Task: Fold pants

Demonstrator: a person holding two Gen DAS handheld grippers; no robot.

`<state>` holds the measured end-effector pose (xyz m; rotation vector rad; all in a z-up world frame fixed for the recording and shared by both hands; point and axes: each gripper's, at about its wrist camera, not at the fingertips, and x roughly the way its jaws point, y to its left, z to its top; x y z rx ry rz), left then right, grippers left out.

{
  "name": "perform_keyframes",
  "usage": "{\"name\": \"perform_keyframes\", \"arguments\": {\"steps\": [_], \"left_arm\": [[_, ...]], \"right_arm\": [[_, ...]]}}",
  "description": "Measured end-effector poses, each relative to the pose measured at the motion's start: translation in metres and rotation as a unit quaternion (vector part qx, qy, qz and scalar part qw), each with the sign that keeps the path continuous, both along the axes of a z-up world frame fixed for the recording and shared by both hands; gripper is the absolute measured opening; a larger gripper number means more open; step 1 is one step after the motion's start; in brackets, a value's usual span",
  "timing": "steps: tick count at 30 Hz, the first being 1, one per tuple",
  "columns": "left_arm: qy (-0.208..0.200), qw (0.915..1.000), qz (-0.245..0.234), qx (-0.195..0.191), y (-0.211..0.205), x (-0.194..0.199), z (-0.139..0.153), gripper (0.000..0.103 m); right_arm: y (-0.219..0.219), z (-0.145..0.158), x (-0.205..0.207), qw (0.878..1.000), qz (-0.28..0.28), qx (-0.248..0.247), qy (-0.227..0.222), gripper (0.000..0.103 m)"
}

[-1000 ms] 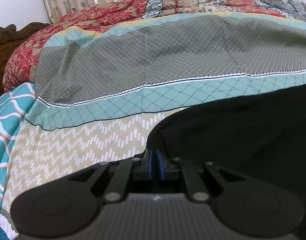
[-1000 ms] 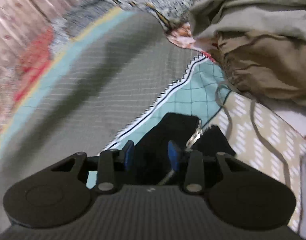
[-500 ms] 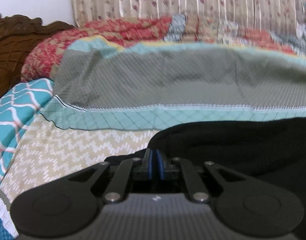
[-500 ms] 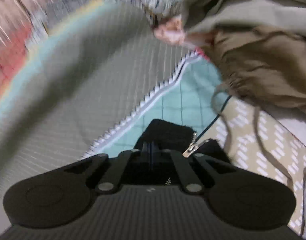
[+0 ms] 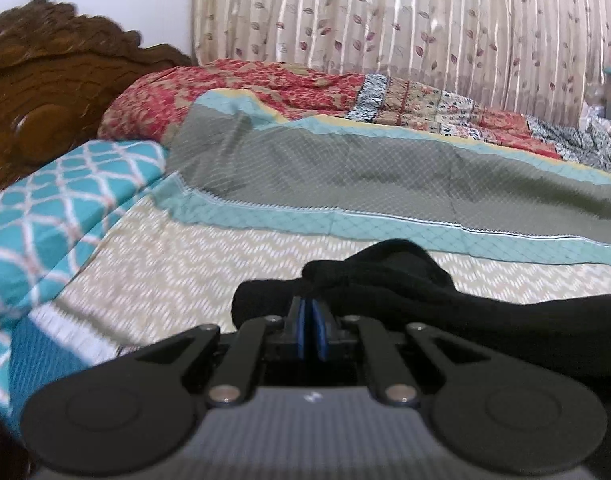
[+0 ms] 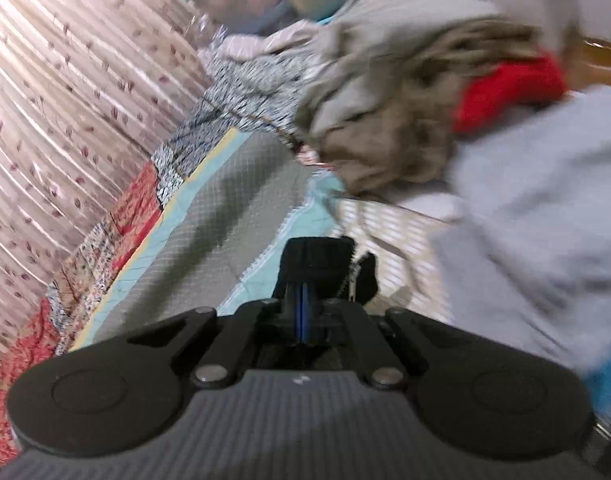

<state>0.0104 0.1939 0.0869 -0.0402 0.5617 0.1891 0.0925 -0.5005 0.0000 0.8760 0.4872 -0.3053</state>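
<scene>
Both grippers (image 5: 310, 312) (image 6: 304, 300) clamp black pants (image 5: 425, 292).

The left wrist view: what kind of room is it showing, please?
Most likely a bedroom. A carved dark wooden headboard stands at the left, a patterned teal, grey and beige bedsheet covers the bed, and a cream leaf-print curtain hangs behind it.

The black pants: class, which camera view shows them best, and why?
The left wrist view: sharp, the black pants stretch rightward from the shut left gripper. The blurred right wrist view shows only a small bunch pinched in the right gripper.
</scene>
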Motion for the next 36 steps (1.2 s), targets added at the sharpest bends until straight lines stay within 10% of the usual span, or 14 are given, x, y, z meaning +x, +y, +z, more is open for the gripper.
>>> {"name": "perform_keyframes", "arguments": {"steps": [8,19,24,31,33,35,36], "left_arm": [[0.019,0.9993,0.011,-0.029,0.013,-0.084,-0.014,0.006],[0.085,0.9892,0.067,-0.1,0.045,-0.126,-0.052,0.011],[0.056,0.9764,0.096,-0.185,0.091,-0.115,-0.031,0.048],[0.128,0.9291,0.053,-0.343,0.117,-0.044,-0.056,0.086],[0.152,0.9227,0.049,-0.351,0.114,-0.023,-0.067,0.066],[0.179,0.9236,0.039,-0.337,0.105,-0.003,-0.071,0.022],[0.18,0.927,0.041,-0.327,0.099,0.003,-0.068,0.022]], "right_arm": [[-0.004,-0.04,-0.127,0.998,-0.044,0.042,0.0,0.003],[-0.014,-0.095,-0.148,0.988,-0.106,0.091,0.059,0.009],[-0.018,-0.082,-0.162,0.986,-0.146,0.074,0.03,0.029],[-0.003,-0.075,-0.161,0.994,-0.099,0.047,0.016,0.033],[0.003,-0.076,-0.155,0.995,-0.086,0.05,0.015,0.033],[0.014,-0.075,-0.153,0.996,-0.076,0.048,0.016,0.033],[0.02,-0.074,-0.151,0.996,-0.071,0.043,0.019,0.033]]}}
